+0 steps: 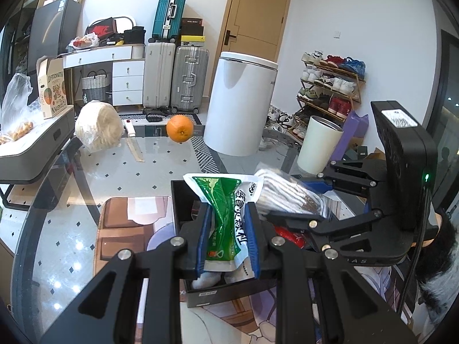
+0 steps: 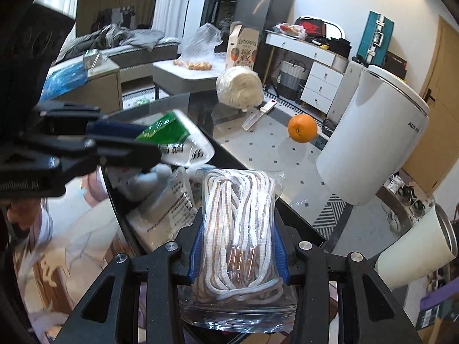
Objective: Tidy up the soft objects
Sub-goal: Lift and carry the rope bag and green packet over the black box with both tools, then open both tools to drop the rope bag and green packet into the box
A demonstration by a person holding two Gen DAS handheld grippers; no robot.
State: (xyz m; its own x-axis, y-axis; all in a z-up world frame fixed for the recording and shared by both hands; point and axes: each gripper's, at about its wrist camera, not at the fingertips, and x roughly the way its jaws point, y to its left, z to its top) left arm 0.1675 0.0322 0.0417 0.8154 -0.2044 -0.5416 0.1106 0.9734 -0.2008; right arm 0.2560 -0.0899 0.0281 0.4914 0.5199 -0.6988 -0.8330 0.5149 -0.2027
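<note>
Bright even indoor light, ceiling-lamp glare spots on the glass table [image 1: 66,283], strong fisheye bending with black corners, left edge of right wrist view motion-blurred

The table [image 1: 71,189] has a clear glass top with a dark rim, and the tiled floor shows through it. Far ahead of the left claw sits an orange [image 1: 180,128]. To the left of the orange lies a knife [image 1: 134,143] with a white handle. Further left, just beside the knife, rests a big pale bundle in plastic wrap [image 1: 99,126]. A black box [image 1: 200,289] sits right under the left claw, on a picture mat [image 1: 123,223] that lies flat on the glass. Off to the right, past the right claw, stands a white cup [image 1: 320,146].
</note>
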